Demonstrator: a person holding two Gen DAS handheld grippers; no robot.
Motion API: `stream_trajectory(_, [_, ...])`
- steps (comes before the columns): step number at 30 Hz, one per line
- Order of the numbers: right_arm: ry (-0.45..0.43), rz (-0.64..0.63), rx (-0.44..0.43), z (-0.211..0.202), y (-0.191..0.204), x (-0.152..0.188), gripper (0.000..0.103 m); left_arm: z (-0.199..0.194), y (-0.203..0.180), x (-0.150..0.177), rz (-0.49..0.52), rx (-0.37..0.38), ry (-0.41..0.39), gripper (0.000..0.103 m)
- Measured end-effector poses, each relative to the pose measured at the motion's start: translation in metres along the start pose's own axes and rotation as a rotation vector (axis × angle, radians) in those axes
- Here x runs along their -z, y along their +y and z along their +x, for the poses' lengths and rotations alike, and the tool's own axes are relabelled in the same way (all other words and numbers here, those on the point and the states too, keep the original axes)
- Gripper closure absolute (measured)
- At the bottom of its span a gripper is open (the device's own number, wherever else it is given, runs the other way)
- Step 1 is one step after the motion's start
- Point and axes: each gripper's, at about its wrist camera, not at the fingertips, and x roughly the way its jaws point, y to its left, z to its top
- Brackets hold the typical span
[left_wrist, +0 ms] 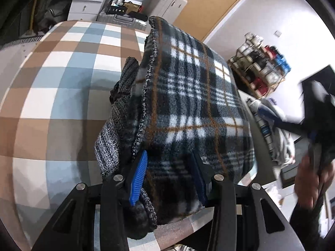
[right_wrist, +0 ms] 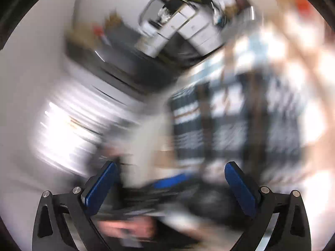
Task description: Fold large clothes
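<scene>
A folded dark plaid fleece garment [left_wrist: 188, 96] with white and orange lines lies over a grey knit piece [left_wrist: 108, 144] on the checkered table [left_wrist: 62, 79]. My left gripper [left_wrist: 167, 163] is shut on the near end of the plaid garment, its blue pads [left_wrist: 139, 177] pressing into the fabric. My right gripper [right_wrist: 170, 167] is open and empty, held in the air; its view is heavily motion-blurred, with the plaid garment [right_wrist: 240, 125] ahead to the right. The right gripper and the hand holding it show blurred in the left wrist view [left_wrist: 318, 121].
A pile of other clothes [left_wrist: 272, 129] lies off the table's right side. A shelf of small items [left_wrist: 259, 67] stands by the white wall. Drawer cabinets [left_wrist: 88, 0] and a suitcase [left_wrist: 123, 19] stand beyond the table's far edge.
</scene>
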Motion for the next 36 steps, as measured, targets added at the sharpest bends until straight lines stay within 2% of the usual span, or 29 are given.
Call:
stream_trajectory(2, [0.064,-0.216,0.260,0.010,0.034,-0.028,0.000,-0.002,0.003,-0.002,-0.005,0.029,0.016,0.066])
stream_trajectory(5, [0.203,-0.422,0.489,0.054,0.061,-0.059,0.000,-0.005,0.002,0.000,-0.015,0.044,0.029,0.067])
stream_trajectory(7, [0.307,-0.488,0.569,0.086,0.062,-0.070,0.000,-0.007,0.003,0.003,-0.014,0.042,0.030,0.067])
stream_trajectory(11, [0.505,-0.485,0.602,0.152,0.052,-0.082,0.001,-0.012,0.001,0.009,0.000,0.013,0.009,0.067])
stream_trajectory(14, [0.615,-0.484,0.648,0.192,0.042,-0.079,0.001,-0.012,-0.001,0.012,0.025,-0.016,0.007,0.067])
stream_trajectory(17, [0.689,-0.500,0.686,0.213,0.035,-0.076,0.001,-0.011,0.002,0.014,0.020,-0.031,0.004,0.067])
stream_trajectory(23, [0.737,-0.495,0.653,0.243,0.024,-0.071,0.001,-0.013,0.006,0.015,-0.001,-0.068,-0.001,0.067])
stream_trajectory(26, [0.752,-0.500,0.645,0.256,0.017,-0.065,0.002,-0.013,0.010,0.014,-0.029,-0.063,0.004,0.066])
stream_trajectory(31, [0.735,-0.558,0.701,0.267,0.024,-0.050,0.001,-0.011,0.018,0.013,-0.065,-0.061,0.014,0.066])
stream_trajectory(34, [0.720,-0.538,0.715,0.250,0.040,-0.061,0.002,-0.010,0.021,0.013,-0.077,-0.030,0.023,0.067])
stream_trajectory(36, [0.647,-0.549,0.678,0.214,0.060,-0.079,0.001,-0.009,0.018,0.013,-0.064,-0.036,0.019,0.067])
